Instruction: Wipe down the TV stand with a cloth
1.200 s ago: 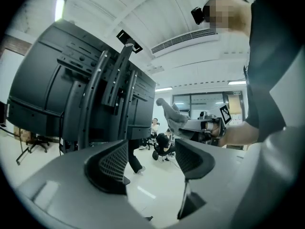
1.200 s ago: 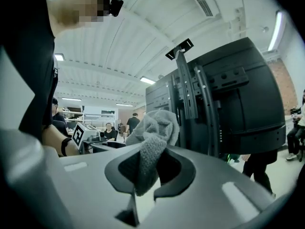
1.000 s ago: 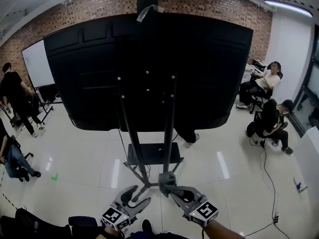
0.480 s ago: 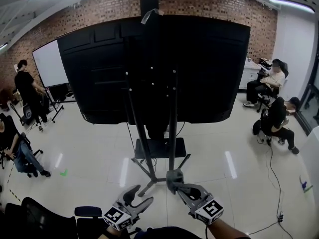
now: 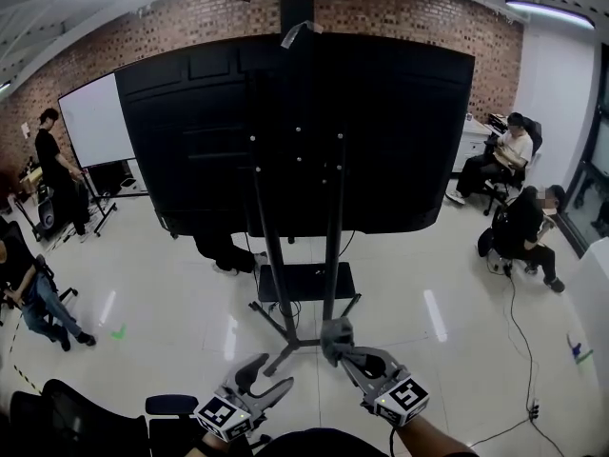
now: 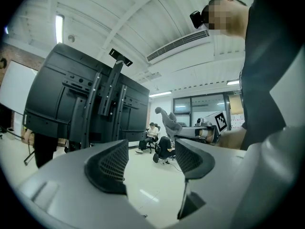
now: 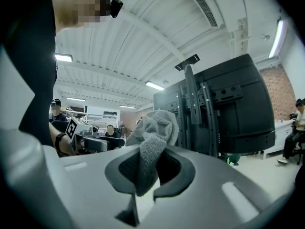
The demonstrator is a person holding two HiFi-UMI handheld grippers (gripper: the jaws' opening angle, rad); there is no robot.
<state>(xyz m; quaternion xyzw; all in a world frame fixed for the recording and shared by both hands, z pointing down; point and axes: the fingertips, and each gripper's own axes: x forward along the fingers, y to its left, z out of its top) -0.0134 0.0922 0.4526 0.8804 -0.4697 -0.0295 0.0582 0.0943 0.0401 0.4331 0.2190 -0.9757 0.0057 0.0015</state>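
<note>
The grey cloth is bunched and pinched between the jaws of the right gripper, its crumpled end sticking out past the tips. In the head view it sits low, just in front of the stand, near where the two upright poles meet the splayed feet on the floor; whether it touches the metal cannot be told. The right gripper view shows the poles and the TV rising beyond the cloth, back side facing the person. A small dark shelf sits low between the poles. The left gripper hangs beside the right one, a little lower and to its left, its jaws apart with only floor and room showing between them. A black chair fills the lower left corner. Further out, a whiteboard stands against the brick wall on the left with a person beside it, and seated people are on the right.
</note>
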